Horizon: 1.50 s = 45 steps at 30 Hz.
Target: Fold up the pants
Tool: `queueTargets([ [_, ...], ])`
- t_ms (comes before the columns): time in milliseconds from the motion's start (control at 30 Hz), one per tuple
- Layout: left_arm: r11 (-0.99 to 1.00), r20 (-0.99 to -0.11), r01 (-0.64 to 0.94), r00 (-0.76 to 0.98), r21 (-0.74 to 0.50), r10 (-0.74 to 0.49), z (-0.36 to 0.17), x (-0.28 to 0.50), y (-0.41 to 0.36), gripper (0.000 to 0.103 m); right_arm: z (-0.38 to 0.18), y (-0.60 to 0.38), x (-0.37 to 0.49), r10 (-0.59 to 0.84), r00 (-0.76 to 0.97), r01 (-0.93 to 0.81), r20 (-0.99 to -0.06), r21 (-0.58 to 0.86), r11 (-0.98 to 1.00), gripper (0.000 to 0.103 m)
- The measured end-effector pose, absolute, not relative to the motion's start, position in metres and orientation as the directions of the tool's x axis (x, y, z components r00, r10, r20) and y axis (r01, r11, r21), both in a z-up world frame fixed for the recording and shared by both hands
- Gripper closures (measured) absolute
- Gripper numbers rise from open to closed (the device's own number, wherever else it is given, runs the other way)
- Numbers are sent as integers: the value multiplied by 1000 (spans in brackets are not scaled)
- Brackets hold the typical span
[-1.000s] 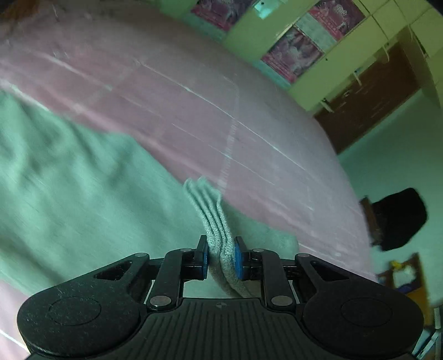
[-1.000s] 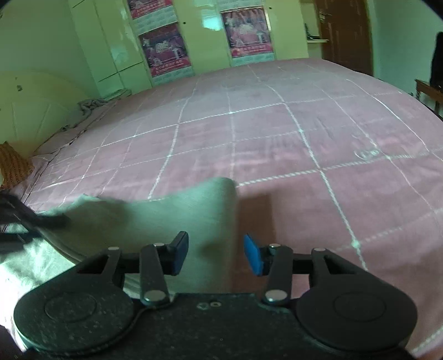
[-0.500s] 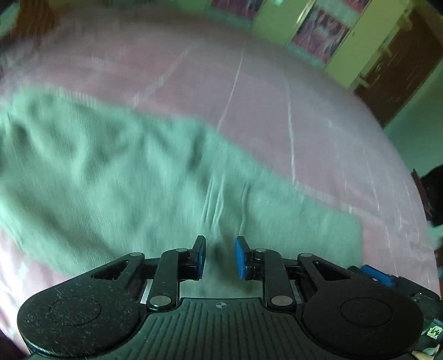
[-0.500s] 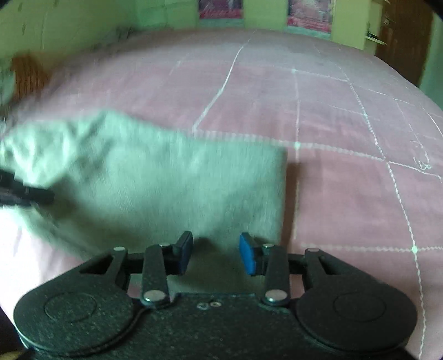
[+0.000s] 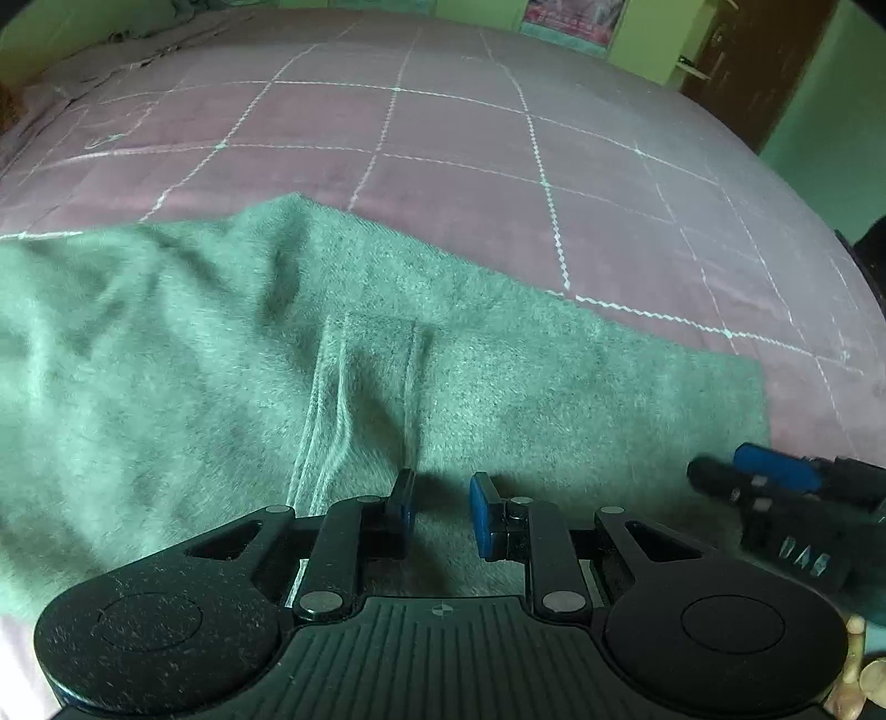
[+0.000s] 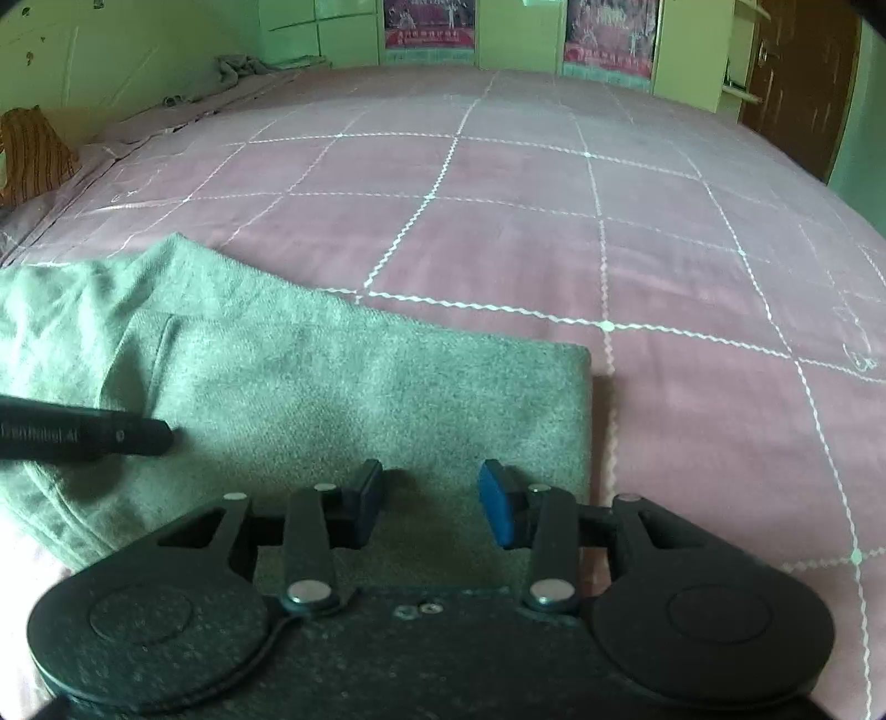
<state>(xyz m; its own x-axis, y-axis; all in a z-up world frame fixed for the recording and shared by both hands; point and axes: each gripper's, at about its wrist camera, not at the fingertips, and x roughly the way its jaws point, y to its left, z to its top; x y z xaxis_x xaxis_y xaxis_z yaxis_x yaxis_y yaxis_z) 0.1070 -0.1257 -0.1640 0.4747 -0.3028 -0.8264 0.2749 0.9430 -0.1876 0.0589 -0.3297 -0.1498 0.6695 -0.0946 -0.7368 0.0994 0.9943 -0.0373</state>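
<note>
Below both tongs: the grey-green, fuzzy knit pants [image 5: 498, 387] lie spread flat on the bed, folded to a broad band.
Pants, place: directly under and ahead of both pairs of fingers; in the right wrist view the cloth [image 6: 343, 399] ends in a straight edge just to the right of the right tongs.
Pants, detail: a double stitched seam runs from the left tongs away into the cloth; to the left of it the cloth is wrinkled.
Left gripper [image 5: 441, 512]: black frame with blue pads, the jaws a narrow gap apart, nothing pinched between them; the cloth lies flat below the tips.
Right gripper [image 6: 432, 501]: the same build, the jaws stand wider, and the pads press on nothing; whether the tips touch the cloth I cannot tell.
Tongs to each other: the right one shows at the right edge of the left wrist view, near the straight end of the pants; the left one enters the right wrist view from the left as a dark bar over the cloth.
Bed cover [image 6: 554, 221]: pink quilted fabric with white zigzag lines in a grid, stretching far beyond both tongs.
Far behind: light green cupboard doors [image 6: 343, 27] with pink posters [image 6: 429, 22], and a brown wooden door [image 6: 803, 83] to the right.
</note>
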Motion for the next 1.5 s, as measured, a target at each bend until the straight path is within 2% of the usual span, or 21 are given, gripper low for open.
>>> queueTargets([
  [100,943,-827,261,469,-204,-309,-163,96,-116,81,-127,-329,52,-53,721,117,-691,47,992,63],
  [167,942,-819,268,482,-200,-311,-169,86,-113,82,-126,-318,48,-52,726,85,-685,14,996,62],
  [267,940,-818,330,513,-89,-258,-168,78,-126,81,-156,-303,42,-34,676,24,-736,-25,999,60],
  [333,945,-826,306,499,-115,-262,-163,79,-124,81,-158,-293,38,-71,690,6,-720,-92,996,60],
  [400,945,-828,299,492,-129,-269,-157,76,-120,81,-147,-296,42,-50,670,30,-741,-40,999,59],
  [467,943,-821,313,505,-111,-265,-154,68,-117,81,-135,-298,35,-1,690,35,-724,32,999,58],
  [533,939,-818,335,517,-80,-254,-158,61,-119,81,-131,-293,23,-3,714,35,-700,32,999,51],
  [600,937,-819,346,522,-52,-238,-162,58,-123,81,-145,-285,19,-5,677,6,-736,-1,1000,51],
  [667,940,-821,333,517,-68,-243,-157,58,-121,81,-154,-280,16,-31,680,8,-732,-35,999,51],
  [800,944,-813,316,523,-93,-255,-147,54,-113,81,-140,-285,15,9,686,38,-728,48,998,46],
  [1333,978,-786,208,600,-31,-153,-119,49,-48,81,-122,-265,6,69,719,17,-692,116,993,44],
  [1400,985,-789,169,600,-34,-130,-119,55,-31,74,-121,-258,9,72,721,4,-689,108,994,44],
  [1467,992,-789,114,602,-62,-119,-119,61,-8,42,-122,-251,12,75,719,-5,-691,103,995,43],
  [1500,993,-783,79,611,-88,-118,-118,62,6,36,-124,-247,15,82,714,-10,-695,107,994,43],
])
